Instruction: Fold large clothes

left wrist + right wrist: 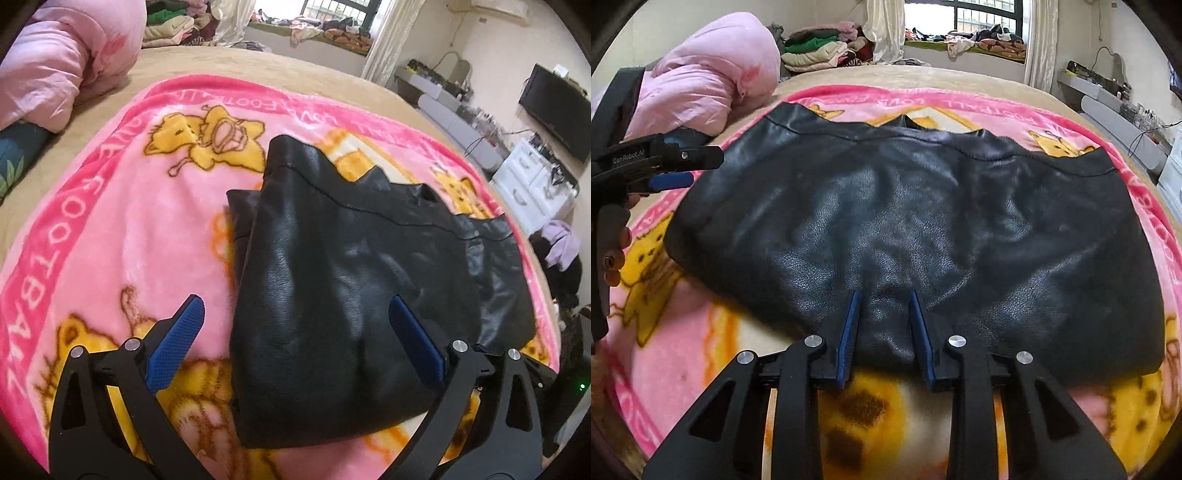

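Nearest the lens in the right wrist view: right gripper (884, 325), blue pads (849, 332) narrowly apart, tips over the near edge of the black leather garment (905, 229). Apparently nothing pinched; whether the tips touch the leather, impossible to tell. Leather visible in the slim gap, pads not pressing on it.

Garment folded into a broad, flattish bundle, lying on the pink cartoon blanket (701, 369) spread over the tan bed (849, 75). Long axis running side to side across the right wrist view, stitched hem (923, 142) along the far edge, rounded fold along the near edge toward the blanket's near border. Centre of the near fold straight ahead of the right fingers.

Left gripper (297, 334) at the garment's left end, pads (181, 343) spread wide, holding nothing. One pad over bare blanket (110, 236), the other over the leather (332, 288), so the bundle's left edge sits between them. Same tool seen from the side at the left border of the right wrist view (670, 181), hovering just off the garment's far-left corner, a hand (618, 243) around its handle.

Judged from this layout: probably a further fold across the long axis, or a smoothing pass. Right gripper nearer the middle, left nearer the end. Stiff, glossy leather likely to spring back and slide against the plush.

Pink quilt (709, 74) bunched at the bed's far-left corner, well apart.
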`<act>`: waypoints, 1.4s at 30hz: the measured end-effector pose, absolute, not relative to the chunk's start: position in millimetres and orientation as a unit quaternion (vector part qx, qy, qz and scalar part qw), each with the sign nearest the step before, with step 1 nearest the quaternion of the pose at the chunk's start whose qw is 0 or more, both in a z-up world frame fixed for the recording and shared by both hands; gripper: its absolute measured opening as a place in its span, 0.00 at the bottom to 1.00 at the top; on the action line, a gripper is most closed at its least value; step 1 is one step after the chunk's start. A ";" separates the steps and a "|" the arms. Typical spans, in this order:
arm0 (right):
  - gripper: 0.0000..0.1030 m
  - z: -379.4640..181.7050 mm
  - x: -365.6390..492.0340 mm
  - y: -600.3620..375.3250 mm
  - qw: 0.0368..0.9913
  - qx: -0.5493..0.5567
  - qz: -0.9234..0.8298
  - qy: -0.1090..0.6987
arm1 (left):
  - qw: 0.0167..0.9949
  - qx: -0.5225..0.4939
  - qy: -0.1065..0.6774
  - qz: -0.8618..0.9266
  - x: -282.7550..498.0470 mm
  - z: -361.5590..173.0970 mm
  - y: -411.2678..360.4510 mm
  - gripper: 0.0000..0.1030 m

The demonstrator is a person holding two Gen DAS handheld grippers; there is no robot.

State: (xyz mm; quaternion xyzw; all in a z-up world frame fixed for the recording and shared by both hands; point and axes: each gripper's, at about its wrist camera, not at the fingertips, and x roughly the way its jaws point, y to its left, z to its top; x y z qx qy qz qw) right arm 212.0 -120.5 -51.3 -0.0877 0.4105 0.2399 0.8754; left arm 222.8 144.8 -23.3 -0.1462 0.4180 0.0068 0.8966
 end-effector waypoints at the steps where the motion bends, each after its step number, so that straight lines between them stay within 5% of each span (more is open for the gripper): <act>1: 0.27 -52.7 212.4 -120.7 0.875 -0.086 0.240 0.411 | 0.895 -0.147 0.422 0.005 224.2 -25.4 145.0 0.91; 14: 0.28 -1.0 278.2 -100.1 0.897 -0.053 0.221 0.379 | 0.884 -0.149 0.443 0.005 242.6 -35.1 150.9 0.91; 24: 0.28 -47.6 384.1 -81.5 0.864 -0.048 0.157 0.476 | 0.883 -0.163 0.441 0.000 247.8 -31.0 163.6 0.91; 36: 0.28 -1.8 301.7 -100.0 0.883 -0.034 0.227 0.410 | 0.864 -0.174 0.473 0.005 264.7 -50.8 174.0 0.91; 42: 0.28 -42.4 271.8 -109.2 0.866 -0.024 0.223 0.447 | 0.871 -0.159 0.465 0.008 262.0 -44.4 170.6 0.91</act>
